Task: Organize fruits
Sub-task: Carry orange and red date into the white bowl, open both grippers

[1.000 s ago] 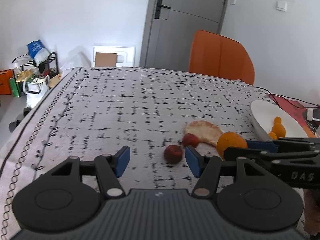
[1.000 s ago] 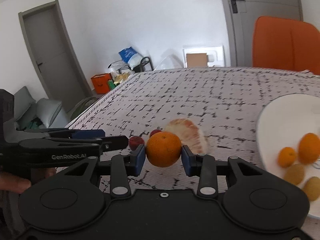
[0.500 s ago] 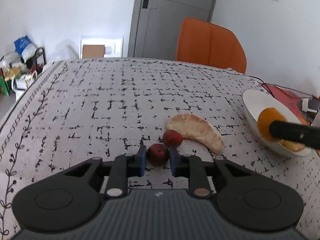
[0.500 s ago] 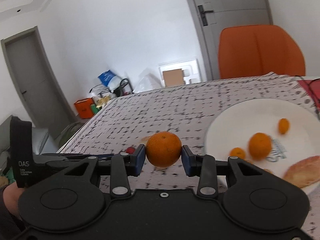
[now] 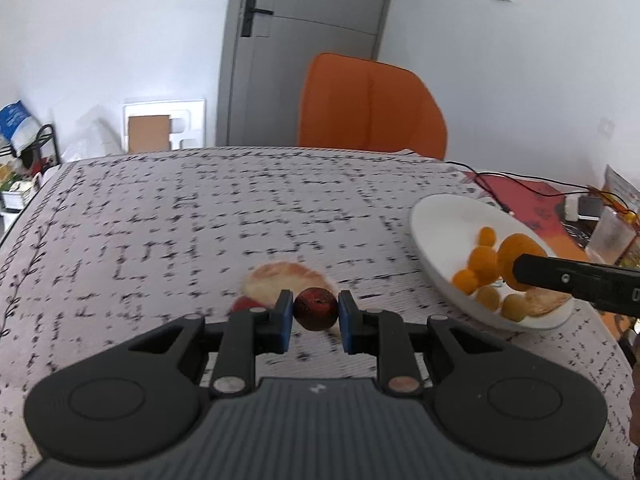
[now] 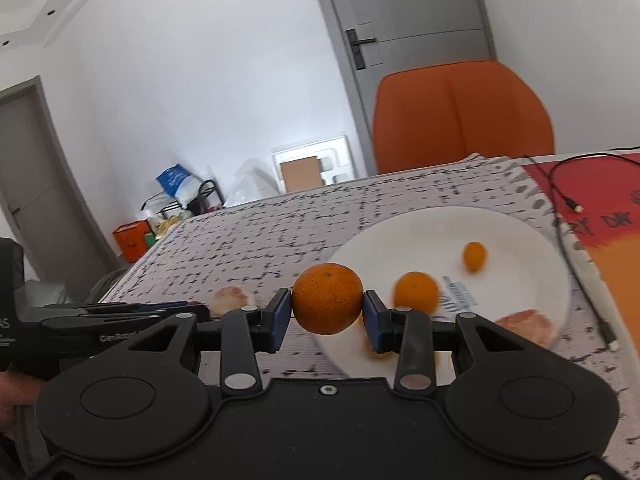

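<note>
Left hand-held gripper (image 5: 315,310) clamped on dark red fruit (image 5: 316,309), right hand-held gripper (image 6: 327,305) clamped on orange (image 6: 327,298), seemingly over white plate (image 6: 400,232)

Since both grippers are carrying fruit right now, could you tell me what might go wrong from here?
The plate already holds several fruits, so the orange in the right gripper could knock one off or roll out on release. The left gripper pinches a small dark red fruit only at its sides; it might slip. Both grippers work close together near the plate and could collide.

Plate (image 5: 432,236) at table's (image 5: 200,208) right, small fruits (image 5: 480,260) in it — chair (image 5: 372,108) behind table, pomelo segment (image 5: 280,280) left of plate
</note>
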A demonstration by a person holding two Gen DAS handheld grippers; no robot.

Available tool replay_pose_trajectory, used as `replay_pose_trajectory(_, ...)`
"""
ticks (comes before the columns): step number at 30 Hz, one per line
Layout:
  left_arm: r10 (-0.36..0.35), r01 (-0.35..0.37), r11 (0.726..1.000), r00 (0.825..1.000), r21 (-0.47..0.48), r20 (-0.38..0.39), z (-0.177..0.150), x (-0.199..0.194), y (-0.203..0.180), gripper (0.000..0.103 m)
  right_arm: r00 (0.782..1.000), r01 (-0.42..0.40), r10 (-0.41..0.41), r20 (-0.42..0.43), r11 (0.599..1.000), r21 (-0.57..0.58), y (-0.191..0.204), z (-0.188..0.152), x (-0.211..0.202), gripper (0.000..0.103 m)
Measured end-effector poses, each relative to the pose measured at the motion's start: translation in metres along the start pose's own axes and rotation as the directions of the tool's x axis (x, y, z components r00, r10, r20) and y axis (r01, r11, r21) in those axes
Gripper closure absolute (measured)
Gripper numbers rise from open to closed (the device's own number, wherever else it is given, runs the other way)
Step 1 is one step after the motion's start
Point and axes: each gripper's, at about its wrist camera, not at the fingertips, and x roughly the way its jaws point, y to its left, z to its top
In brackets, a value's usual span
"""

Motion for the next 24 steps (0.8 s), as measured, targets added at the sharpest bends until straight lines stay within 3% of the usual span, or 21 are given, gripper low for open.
replay_pose_trajectory(9,-0.075,0.074,0.994,0.997,0.077,0.008,0.012,0.010,-0.035,0.081,0.994,0.106,-0.107,0.031,0.994,0.035,-0.032,-0.001,-0.011,0.066)
replay_pose_trajectory(24,-0.136,0.135,0.981,0.991,0.142,-0.004,0.022,0.031,-0.073,0.081,0.982,0.165,-0.172,0.074,0.982,0.095,-0.065,-0.010,-0.035,0.063)
